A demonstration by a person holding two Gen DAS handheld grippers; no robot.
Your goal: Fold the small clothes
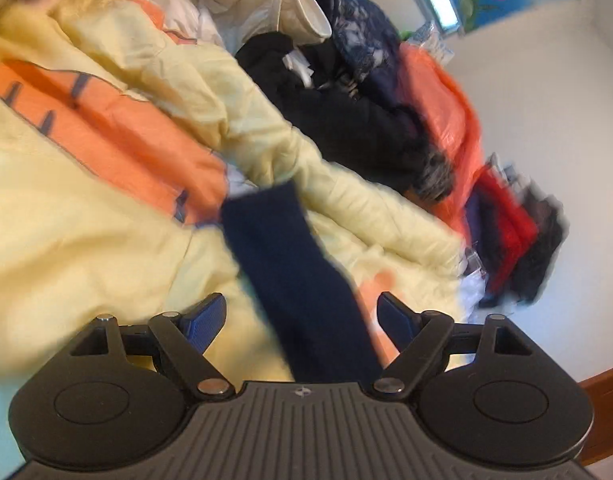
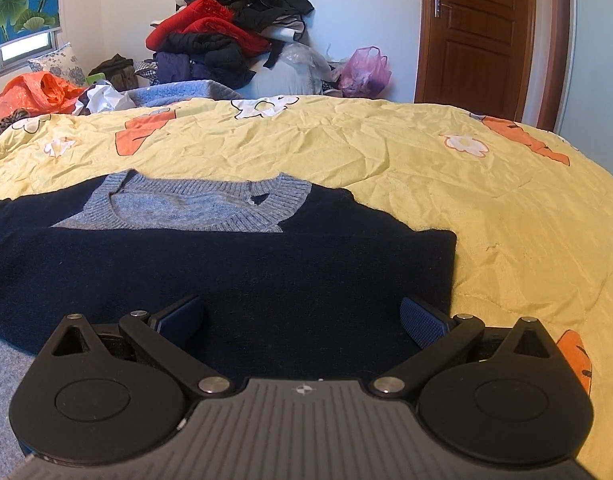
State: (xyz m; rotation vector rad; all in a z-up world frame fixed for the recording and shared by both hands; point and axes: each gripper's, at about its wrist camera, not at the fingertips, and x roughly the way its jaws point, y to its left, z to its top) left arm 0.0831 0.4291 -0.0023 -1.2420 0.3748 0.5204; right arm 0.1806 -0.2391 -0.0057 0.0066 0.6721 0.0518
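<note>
A navy sweater (image 2: pixel 226 264) with a light blue knitted collar (image 2: pixel 194 204) lies flat on the yellow flowered quilt (image 2: pixel 386 160), one sleeve folded across its body. My right gripper (image 2: pixel 302 318) hovers open over the sweater's near edge, and its blue pads (image 2: pixel 422 320) touch no cloth. In the blurred, tilted left wrist view, a long navy strip of the sweater (image 1: pixel 282 248), probably a sleeve, runs across the quilt (image 1: pixel 86 220). It passes between the wide-apart pads of my left gripper (image 1: pixel 300 320), which is open. Neither pad (image 1: pixel 204 322) presses on the strip.
A heap of red and black clothes (image 2: pixel 226 32) rises behind the bed, with an orange plastic bag (image 2: pixel 38 92) at the left and a pink bag (image 2: pixel 366 68) near the wooden door (image 2: pixel 478 32). The left wrist view shows dark garments (image 1: pixel 346 112) piled beside the quilt.
</note>
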